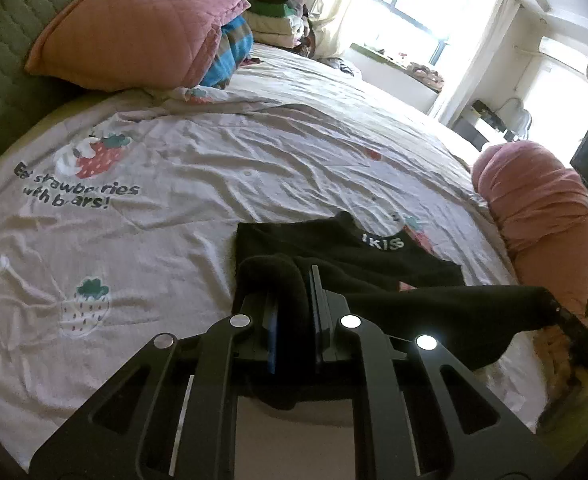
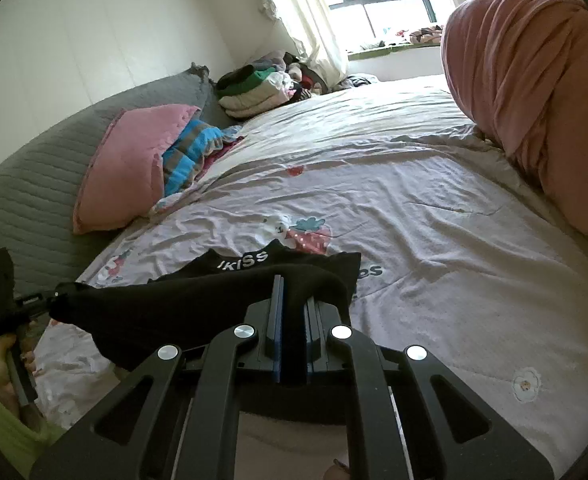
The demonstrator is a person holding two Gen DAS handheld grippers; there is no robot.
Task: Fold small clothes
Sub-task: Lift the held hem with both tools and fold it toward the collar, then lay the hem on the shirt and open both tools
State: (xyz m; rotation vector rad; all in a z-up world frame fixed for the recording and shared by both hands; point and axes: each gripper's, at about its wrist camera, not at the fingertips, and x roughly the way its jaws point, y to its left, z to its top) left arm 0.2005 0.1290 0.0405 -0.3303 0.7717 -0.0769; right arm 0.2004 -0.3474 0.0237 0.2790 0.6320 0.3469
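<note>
The black garment (image 1: 373, 264) hangs stretched between the two tools, low over the near edge of the bed (image 1: 174, 184), its far part with white lettering lying flat on the strawberry-print sheet. The left tool (image 1: 294, 292) is clamped on one end of the cloth, the right tool (image 2: 294, 300) on the other. A pink pillow (image 1: 134, 28) leans on the headboard; a pink bolster (image 2: 533, 92) lies on the right.

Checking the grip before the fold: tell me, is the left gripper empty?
No, the left gripper is shut on the black garment, whose fabric bunches between its fingers.
</note>
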